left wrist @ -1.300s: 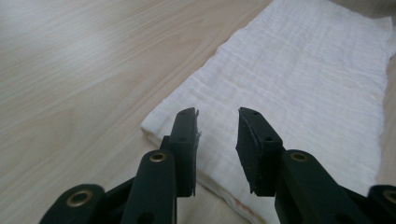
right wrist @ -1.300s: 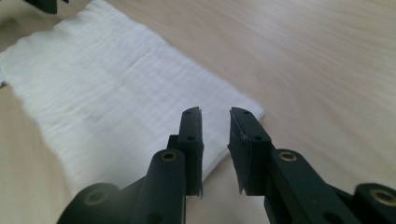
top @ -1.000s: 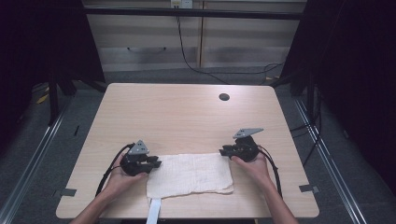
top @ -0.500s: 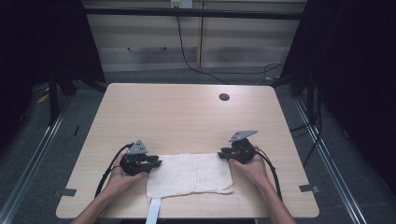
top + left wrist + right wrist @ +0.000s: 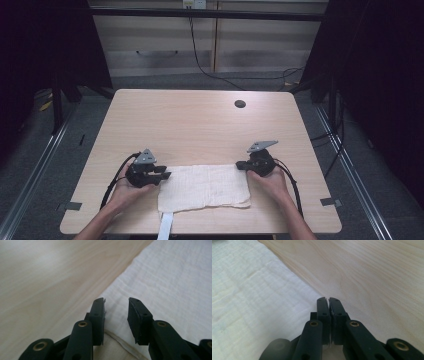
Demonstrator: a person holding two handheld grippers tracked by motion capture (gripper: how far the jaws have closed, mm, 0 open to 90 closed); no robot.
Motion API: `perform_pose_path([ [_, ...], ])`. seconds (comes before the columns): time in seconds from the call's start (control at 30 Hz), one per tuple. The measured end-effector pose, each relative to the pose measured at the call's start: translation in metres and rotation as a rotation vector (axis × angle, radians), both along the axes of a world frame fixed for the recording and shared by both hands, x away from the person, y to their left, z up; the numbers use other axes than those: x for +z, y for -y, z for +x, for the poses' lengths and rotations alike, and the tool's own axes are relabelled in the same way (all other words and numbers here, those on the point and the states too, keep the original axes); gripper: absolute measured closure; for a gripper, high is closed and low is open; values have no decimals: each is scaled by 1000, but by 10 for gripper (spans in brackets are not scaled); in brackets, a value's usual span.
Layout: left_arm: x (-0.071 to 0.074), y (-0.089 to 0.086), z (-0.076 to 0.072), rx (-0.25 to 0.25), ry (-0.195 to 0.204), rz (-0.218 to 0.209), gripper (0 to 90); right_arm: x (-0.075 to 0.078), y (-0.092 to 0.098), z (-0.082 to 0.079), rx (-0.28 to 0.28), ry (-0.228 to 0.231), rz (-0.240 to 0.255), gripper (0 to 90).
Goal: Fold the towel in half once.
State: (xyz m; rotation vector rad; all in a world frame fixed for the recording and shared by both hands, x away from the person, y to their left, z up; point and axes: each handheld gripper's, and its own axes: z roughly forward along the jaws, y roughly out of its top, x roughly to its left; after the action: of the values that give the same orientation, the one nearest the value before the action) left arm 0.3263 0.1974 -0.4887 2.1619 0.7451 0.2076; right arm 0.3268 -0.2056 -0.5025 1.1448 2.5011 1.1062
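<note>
While the cloth (image 5: 205,187) lies flat by the table's (image 5: 200,125) near edge, the right gripper's (image 5: 328,300) fingers have just closed together at its corner, apparently pinching fabric; the left gripper's (image 5: 116,302) fingers, just opening, stand spread over the opposite corner, so lifting now may drag it unevenly.

Cloth (image 5: 205,187) flat on table (image 5: 200,120), near front edge. Left gripper (image 5: 162,175) at cloth's left far corner, right gripper (image 5: 240,165) at right far corner. Hole (image 5: 240,104) far behind, right of centre.
</note>
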Motion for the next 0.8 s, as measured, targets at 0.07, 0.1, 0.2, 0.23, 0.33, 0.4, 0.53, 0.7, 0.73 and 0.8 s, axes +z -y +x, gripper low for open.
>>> perform_pose_path([
  [0.07, 6, -4, 7, 20, 4, 2, 645, 0, 0, 0, -5, -2, -1, 879],
  [0.1, 7, -6, 11, 36, 5, 3, 637, 0, 0, 0, -6, -2, -1, 879],
  [0.2, 1, -7, 25, 69, -34, 5, 608, -1, 1, 0, -1, -3, 15, 878],
  [0.23, -3, -8, 29, 78, -42, 6, 588, -1, 1, 0, -5, -8, 13, 878],
  [0.33, -10, -6, 30, 96, -73, 23, 516, -1, 1, 0, -4, -6, 14, 878],
  [0.4, -11, -5, 29, 86, -66, 43, 507, -1, 1, 0, -3, -7, 16, 877],
  [0.53, -13, -3, 27, 71, -26, 67, 493, -1, 1, 0, -5, -5, 16, 877],
  [0.7, -14, 1, 22, 25, -12, 51, 623, -1, 2, 0, -15, -14, 18, 877],
  [0.73, -14, 1, 21, 23, -7, 54, 662, -1, 2, 0, -13, -17, 30, 877],
  [0.8, -14, 2, 19, -10, -10, 57, 723, -1, 2, 1, -10, -14, 30, 876],
])
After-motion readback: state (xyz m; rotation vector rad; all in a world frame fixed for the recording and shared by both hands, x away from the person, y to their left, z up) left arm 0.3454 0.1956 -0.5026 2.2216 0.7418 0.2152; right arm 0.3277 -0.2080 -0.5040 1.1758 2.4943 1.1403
